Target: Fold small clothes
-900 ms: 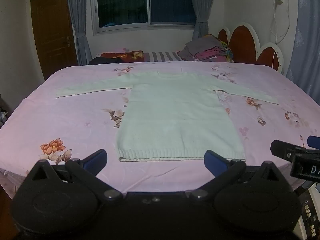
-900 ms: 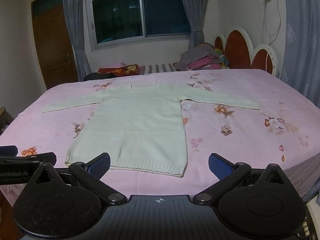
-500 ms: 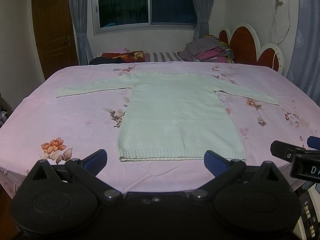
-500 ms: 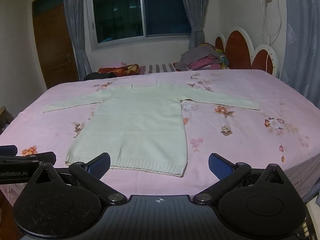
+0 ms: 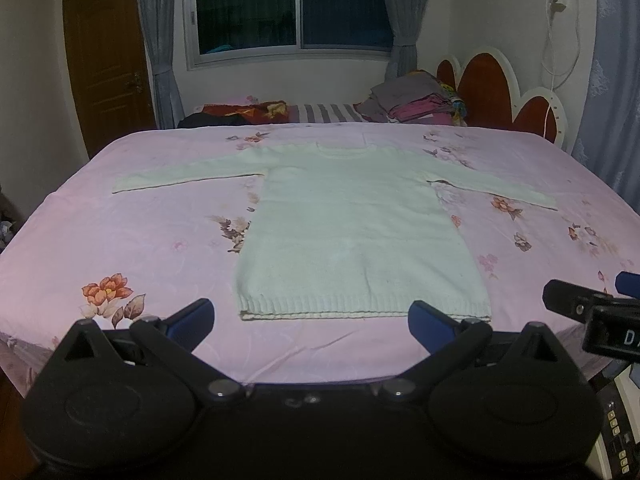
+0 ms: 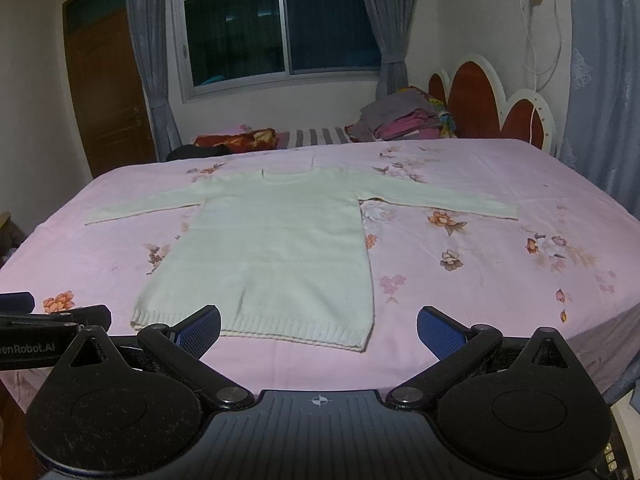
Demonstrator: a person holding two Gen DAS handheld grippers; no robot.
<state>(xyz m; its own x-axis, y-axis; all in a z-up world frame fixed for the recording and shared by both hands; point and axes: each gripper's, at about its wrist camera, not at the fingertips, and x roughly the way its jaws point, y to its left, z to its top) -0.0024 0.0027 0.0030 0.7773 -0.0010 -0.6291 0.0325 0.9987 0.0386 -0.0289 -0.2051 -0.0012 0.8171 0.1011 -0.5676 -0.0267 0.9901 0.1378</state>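
A pale, cream-white knitted sweater (image 5: 356,232) is lying flat in the middle of the frame on a pink floral bedsheet (image 5: 120,240), neckline toward the window and ribbed hem toward the cameras, with both sleeves stretching out to the left and right. Nothing is folded yet, so the task is sitting at its very start.

The left gripper (image 5: 310,318) is hovering at the bottom of its frame with its blue-padded jaws standing wide apart and nothing between them; the hem is lying just beyond the tips. The right gripper (image 6: 318,326) is doing the same in its own view, jaws spread wide and empty, with its left pad overlapping the hem in the picture, though I cannot tell whether it is touching the cloth.

The risks are mostly about the cloth. A knit like this is probably stretching and sagging when lifted, so pinching only one layer at a corner could be leaving the back layer behind and skewing the fold. Biting too deep could be catching the bedsheet along with the sweater and dragging it into wrinkles. The long sleeves may be flopping out of line if the body is being moved first. The two grippers are also sitting close together at the frame edges, so crossing paths could be knocking them together.
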